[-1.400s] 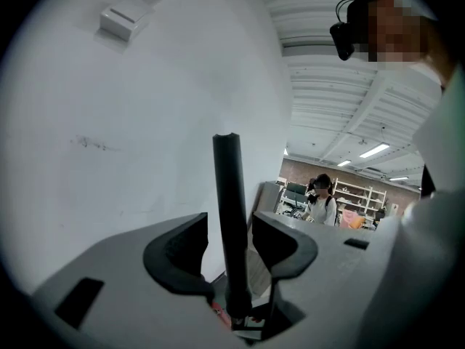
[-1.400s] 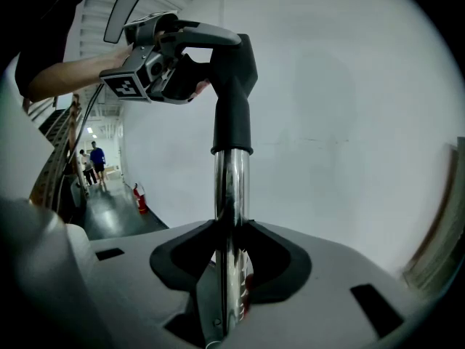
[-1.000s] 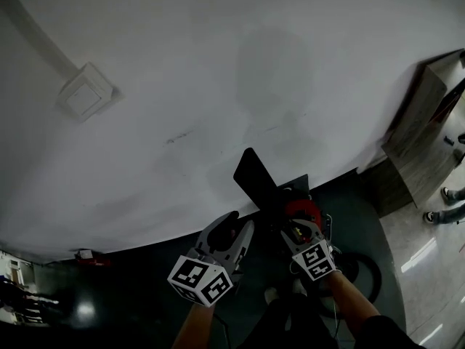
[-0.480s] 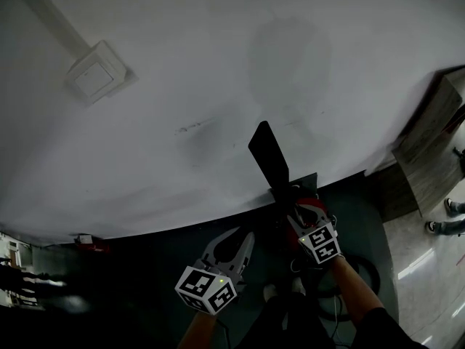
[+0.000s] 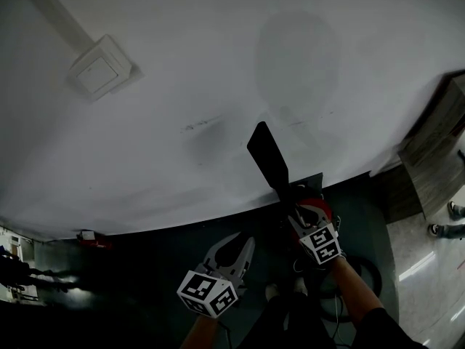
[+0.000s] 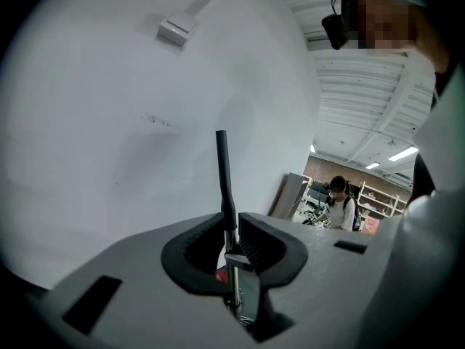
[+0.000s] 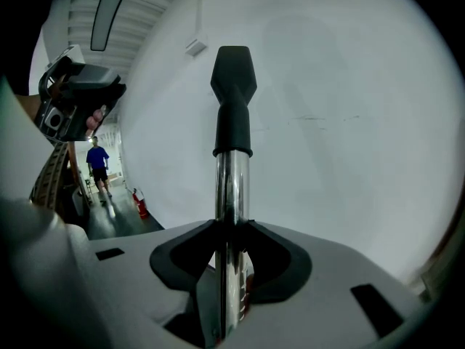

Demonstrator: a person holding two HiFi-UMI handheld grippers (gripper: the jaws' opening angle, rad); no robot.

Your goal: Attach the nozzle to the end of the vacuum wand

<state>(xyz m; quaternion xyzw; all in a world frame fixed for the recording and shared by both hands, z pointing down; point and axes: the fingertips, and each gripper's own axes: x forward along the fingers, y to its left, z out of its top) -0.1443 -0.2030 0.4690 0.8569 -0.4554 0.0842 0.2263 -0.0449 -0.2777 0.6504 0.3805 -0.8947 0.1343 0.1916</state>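
Facing white wall [image 5: 218, 86], dark floor [image 5: 131, 267]: right gripper [image 7: 231, 244] clamps wand [image 7: 231, 187]; left gripper [image 6: 232, 227] empty, just narrowed.

The wand [image 7: 231, 195] in my right gripper [image 7: 231, 227] is bare metal, chrome-bright & glossy w/ mirror streaks down it, while the nozzle [image 7: 232, 100] is black plastic, matt & smooth; my pads [image 7: 280, 260] are black, matt, rubbery-looking, set in a pale grey matt plastic shell [image 7: 349, 297]. The wall [image 5: 218, 64] behind is white, matt, smooth exc. a few faint scuffs, the floor [image 5: 131, 267] dark & glossy w/ light reflecting off it, and the panel [image 5: 436, 166] at right looks like wood-grain board, dull finish. The marker cube [image 5: 320, 244] on that gripper: flat b/w print, matt, paper-like.
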